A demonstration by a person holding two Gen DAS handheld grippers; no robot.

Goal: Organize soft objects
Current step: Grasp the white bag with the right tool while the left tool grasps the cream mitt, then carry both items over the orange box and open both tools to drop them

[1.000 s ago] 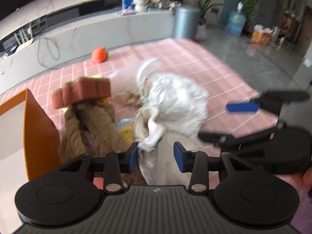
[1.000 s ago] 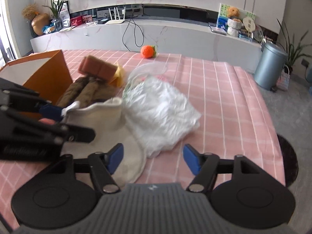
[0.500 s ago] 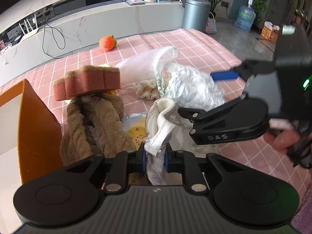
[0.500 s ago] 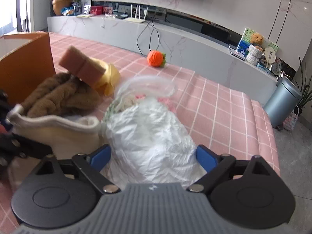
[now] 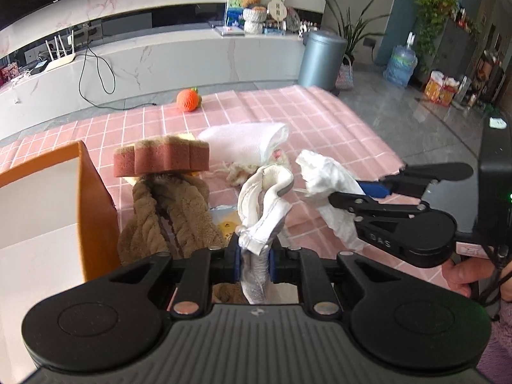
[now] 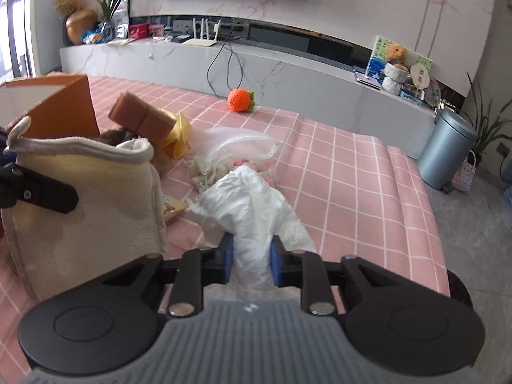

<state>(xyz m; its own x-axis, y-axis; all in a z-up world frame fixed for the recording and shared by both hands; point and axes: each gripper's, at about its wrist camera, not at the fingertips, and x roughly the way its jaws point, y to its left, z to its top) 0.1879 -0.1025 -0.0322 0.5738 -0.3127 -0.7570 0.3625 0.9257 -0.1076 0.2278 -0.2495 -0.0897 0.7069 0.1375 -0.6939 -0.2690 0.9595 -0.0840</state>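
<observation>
Orange box (image 5: 96, 211) far left on pink checked cloth (image 5: 320, 118). Left gripper (image 5: 252, 259) clamped on rim of cream pouch (image 6: 86, 198), held up beside box. Right gripper (image 6: 251, 260) clenched on crumpled white bag (image 6: 256, 211), just right of pouch.

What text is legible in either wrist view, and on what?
"DAS": embossed on the side of the right gripper, seen from the left wrist; the lettering may be partly hidden.
Yellow packet under the cream pouch: a printed triangle symbol, its text too small to read.
Picture boards and round sign on the counter: too blurred to read.
Nothing else legible.
</observation>
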